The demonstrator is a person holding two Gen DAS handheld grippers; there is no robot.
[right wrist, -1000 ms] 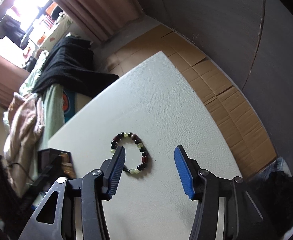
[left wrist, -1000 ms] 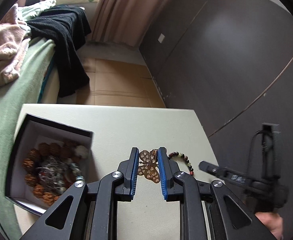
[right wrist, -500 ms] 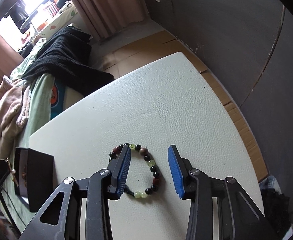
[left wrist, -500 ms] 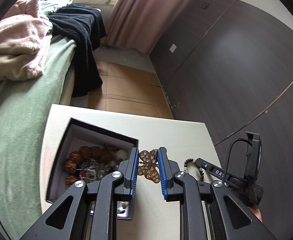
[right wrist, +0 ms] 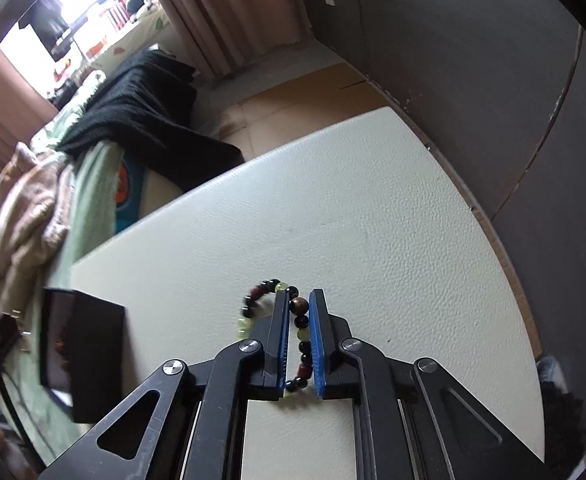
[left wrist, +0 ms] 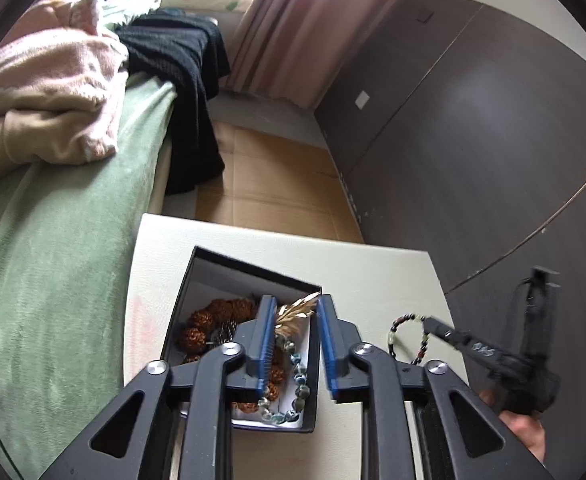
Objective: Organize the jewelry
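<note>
Left gripper (left wrist: 295, 320) hangs open over the box (left wrist: 191, 280), brooch (left wrist: 293, 314) loose between its jaws. Right gripper (right wrist: 297, 312) pinches the bracelet (right wrist: 299, 322) on the table (right wrist: 373, 220); lift slowly, keeping beads level.

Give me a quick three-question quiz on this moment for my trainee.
1. True or false: the right gripper has a beaded bracelet between its pads.
2. The gold ornament between the left gripper fingers is over: A) the open box; B) the bed; C) the floor.
3. In the right wrist view, what colour is the box's outer wall?

Key: 1 true; 2 A; 3 black.
</note>
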